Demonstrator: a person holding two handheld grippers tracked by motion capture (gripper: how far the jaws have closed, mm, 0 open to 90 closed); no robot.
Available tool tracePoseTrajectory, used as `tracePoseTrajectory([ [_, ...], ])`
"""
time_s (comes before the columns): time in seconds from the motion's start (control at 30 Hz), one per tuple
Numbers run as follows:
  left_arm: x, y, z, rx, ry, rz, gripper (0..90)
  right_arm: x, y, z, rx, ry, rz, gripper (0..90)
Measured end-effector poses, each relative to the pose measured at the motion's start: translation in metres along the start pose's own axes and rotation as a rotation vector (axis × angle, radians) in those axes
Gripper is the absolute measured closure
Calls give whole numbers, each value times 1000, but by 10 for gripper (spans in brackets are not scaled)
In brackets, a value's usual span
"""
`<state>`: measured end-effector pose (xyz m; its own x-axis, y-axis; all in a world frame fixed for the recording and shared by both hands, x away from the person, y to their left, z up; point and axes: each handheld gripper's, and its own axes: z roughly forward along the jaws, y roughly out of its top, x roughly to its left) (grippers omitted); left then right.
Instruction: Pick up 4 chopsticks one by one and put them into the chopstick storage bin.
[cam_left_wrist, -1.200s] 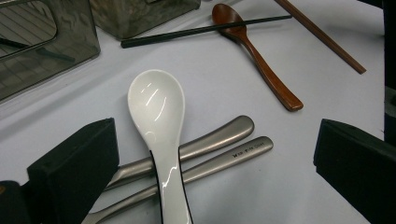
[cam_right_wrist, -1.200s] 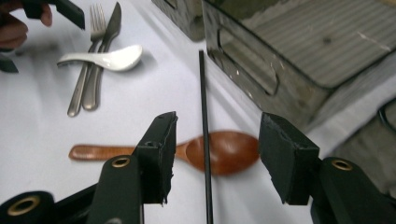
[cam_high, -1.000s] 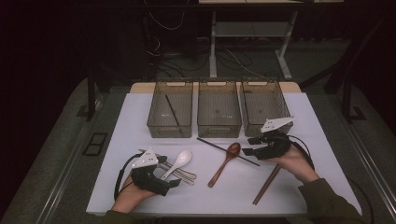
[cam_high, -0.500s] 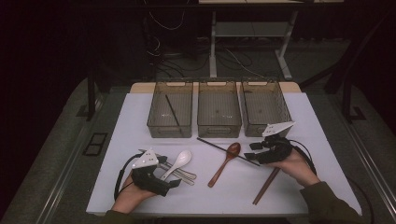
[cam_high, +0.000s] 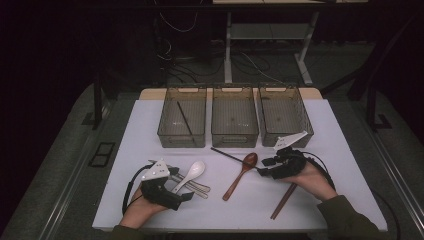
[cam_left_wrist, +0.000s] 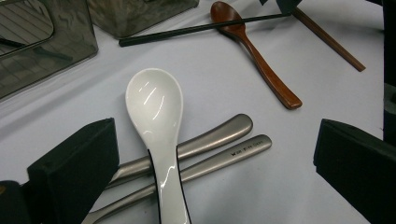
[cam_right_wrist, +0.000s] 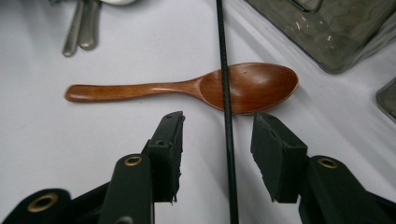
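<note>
A black chopstick (cam_high: 227, 154) lies on the white table, its far part across the bowl of a brown wooden spoon (cam_high: 240, 175). My right gripper (cam_high: 262, 167) straddles that black chopstick (cam_right_wrist: 224, 93). Its jaws have just been closing, but a gap shows on each side of the stick and the pads do not touch it. The wooden spoon (cam_right_wrist: 247, 86) lies just beyond the fingertips. My left gripper (cam_high: 185, 196) rests open at the near left. A white ceramic spoon (cam_left_wrist: 156, 107) lies between its wide jaws, untouched, on top of two metal handles (cam_left_wrist: 219, 133).
Three clear bins stand in a row at the back: left (cam_high: 181, 90), middle (cam_high: 234, 136), right (cam_high: 285, 135). The left one holds another black chopstick (cam_high: 185, 121). A brown wooden chopstick (cam_high: 283, 201) lies under my right hand.
My right gripper has shifted slightly toward the wooden spoon and lowered over the black chopstick, and its jaws have narrowed. My left gripper has stayed where it was.
</note>
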<state>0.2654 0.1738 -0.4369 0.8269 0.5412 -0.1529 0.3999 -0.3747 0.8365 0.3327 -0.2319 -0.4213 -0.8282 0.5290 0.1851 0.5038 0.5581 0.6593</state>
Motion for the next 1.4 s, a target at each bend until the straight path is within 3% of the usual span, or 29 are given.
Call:
tracePoseTrajectory([
  [0.53,0,0,0,1,-1,-1,0,4,-1,21,97,-84,-71,684],
  [1.13,0,0,0,5,-1,1,0,3,-1,21,120,-75,-85,845],
  [1.4,0,0,1,5,-1,1,0,2,-1,20,120,-70,-93,851],
])
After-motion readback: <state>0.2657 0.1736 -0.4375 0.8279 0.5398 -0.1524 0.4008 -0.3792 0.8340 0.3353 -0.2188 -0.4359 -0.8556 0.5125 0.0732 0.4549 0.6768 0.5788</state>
